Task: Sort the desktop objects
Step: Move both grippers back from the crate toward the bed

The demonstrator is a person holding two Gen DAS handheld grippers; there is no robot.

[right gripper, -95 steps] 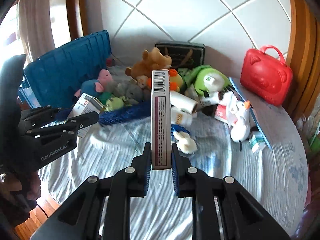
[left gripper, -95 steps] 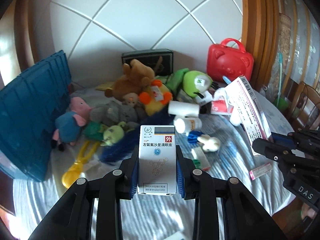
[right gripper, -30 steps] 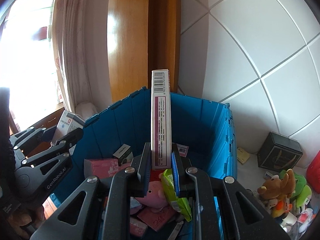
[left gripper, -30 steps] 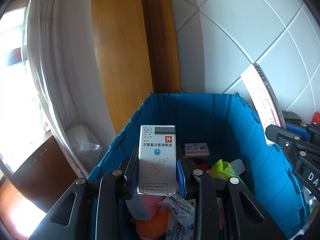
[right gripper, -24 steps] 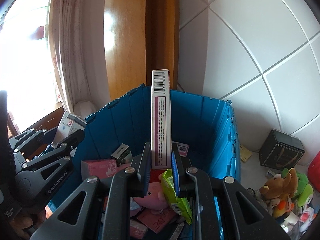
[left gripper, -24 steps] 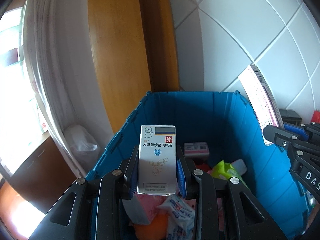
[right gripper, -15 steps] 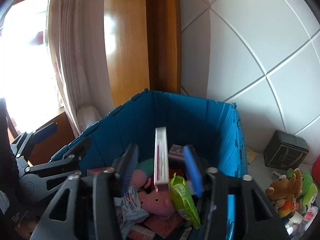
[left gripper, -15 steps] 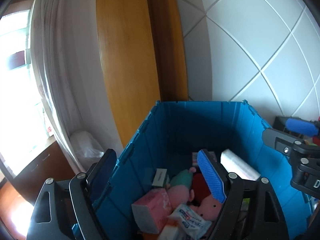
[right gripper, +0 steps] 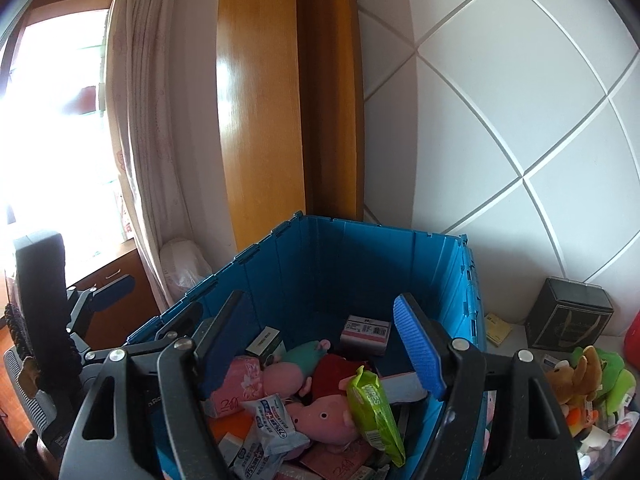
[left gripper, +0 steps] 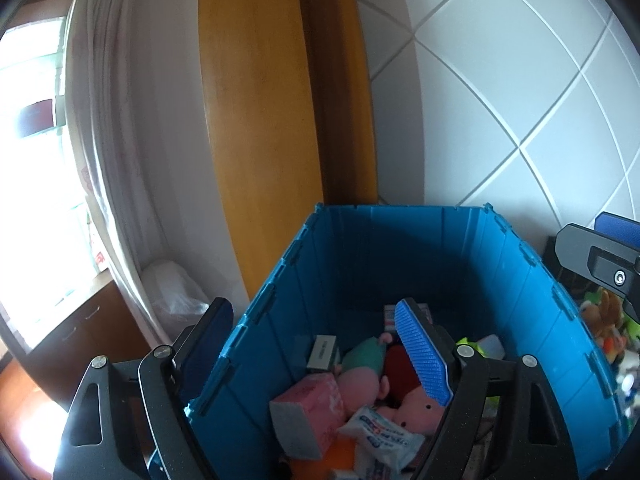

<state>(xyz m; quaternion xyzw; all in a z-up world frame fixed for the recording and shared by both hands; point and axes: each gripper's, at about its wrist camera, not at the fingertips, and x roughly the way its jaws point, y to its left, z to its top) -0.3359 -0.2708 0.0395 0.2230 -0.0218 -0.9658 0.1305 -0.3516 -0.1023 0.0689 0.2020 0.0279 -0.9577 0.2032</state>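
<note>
A blue crate (left gripper: 460, 264) (right gripper: 360, 264) stands below both grippers, holding pink pig plush toys (right gripper: 320, 412), a pink tissue pack (left gripper: 308, 412), a green wipes pack (right gripper: 374, 412), white wipes packets and small boxes (right gripper: 366, 334). My left gripper (left gripper: 316, 344) is open and empty over the crate's left wall. My right gripper (right gripper: 320, 344) is open and empty above the crate's contents. The two boxes I carried are no longer held.
A wooden pillar (right gripper: 280, 100) and tiled wall (right gripper: 500, 120) rise behind the crate. A curtain and window (right gripper: 60, 120) are at the left. A black box (right gripper: 568, 324) and plush toys (right gripper: 592, 380) lie right of the crate.
Both grippers opened over the crate and let go of their boxes, the white eye-drop box from the left and the flat pink-white box from the right. Both now stand wide open and empty.
</note>
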